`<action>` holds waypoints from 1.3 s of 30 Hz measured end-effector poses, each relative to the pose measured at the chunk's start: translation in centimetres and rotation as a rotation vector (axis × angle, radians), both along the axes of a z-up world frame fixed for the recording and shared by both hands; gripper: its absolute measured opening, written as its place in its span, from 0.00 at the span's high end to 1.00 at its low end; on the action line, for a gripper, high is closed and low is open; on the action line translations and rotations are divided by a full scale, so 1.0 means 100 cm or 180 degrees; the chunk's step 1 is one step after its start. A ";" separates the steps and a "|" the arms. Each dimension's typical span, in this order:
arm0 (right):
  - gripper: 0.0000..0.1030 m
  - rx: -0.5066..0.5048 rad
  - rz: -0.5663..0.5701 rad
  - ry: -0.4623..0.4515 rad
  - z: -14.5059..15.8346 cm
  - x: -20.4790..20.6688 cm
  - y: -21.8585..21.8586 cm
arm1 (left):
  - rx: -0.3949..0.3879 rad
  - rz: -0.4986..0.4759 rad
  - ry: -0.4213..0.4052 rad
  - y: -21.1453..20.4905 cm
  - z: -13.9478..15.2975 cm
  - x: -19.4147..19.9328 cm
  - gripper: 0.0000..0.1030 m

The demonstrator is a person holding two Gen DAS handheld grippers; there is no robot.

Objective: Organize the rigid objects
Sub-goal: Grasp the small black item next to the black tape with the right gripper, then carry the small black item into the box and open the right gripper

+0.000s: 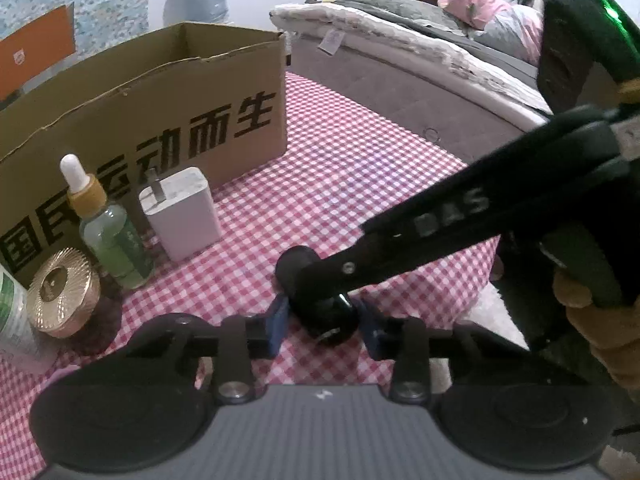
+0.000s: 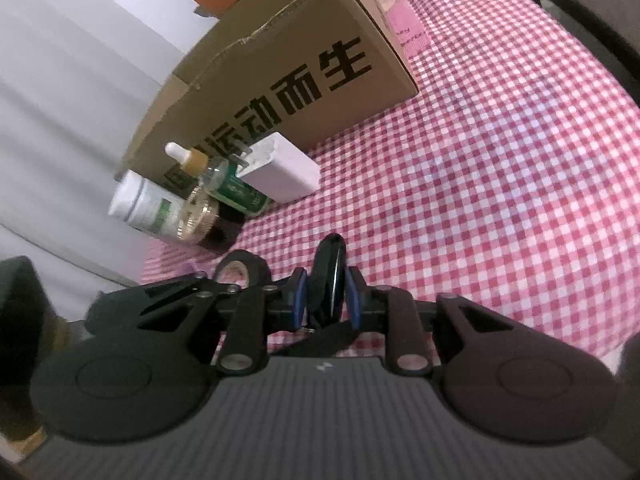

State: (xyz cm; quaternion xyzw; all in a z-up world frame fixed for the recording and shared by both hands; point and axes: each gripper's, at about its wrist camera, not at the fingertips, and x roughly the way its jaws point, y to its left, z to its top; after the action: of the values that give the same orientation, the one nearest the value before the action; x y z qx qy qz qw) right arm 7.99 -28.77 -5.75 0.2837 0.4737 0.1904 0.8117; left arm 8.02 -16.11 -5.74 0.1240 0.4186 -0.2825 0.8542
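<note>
A glossy black round object (image 2: 329, 276) stands on edge between the blue pads of my right gripper (image 2: 326, 294), which is shut on it. In the left wrist view the same black object (image 1: 334, 318) sits between the blue pads of my left gripper (image 1: 326, 326), which stands open around it, while the right gripper's black finger (image 1: 420, 232) reaches in from the right. A white charger (image 1: 180, 212), a green dropper bottle (image 1: 112, 236), a gold-lidded jar (image 1: 64, 292) and a white bottle (image 2: 140, 204) stand in a row before the cardboard box (image 1: 160, 120).
The table has a red-and-white checked cloth (image 2: 500, 168). A black tape roll (image 2: 240, 270) lies left of the right gripper. A bed (image 1: 400, 72) stands beyond the table's far edge. An orange box (image 1: 36, 52) is behind the cardboard box.
</note>
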 end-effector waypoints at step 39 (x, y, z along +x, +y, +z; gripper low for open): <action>0.83 0.0361 -0.0016 -0.0455 0.053 -0.010 0.015 | 0.0028 0.0146 -0.0688 0.019 0.064 -0.025 0.73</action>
State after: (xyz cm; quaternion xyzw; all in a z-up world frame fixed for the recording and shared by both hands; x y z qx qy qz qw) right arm 6.97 -27.30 -0.48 0.3162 0.4023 0.2346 0.8265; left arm 5.50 -14.21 0.66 0.1480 0.3280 -0.2460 0.9000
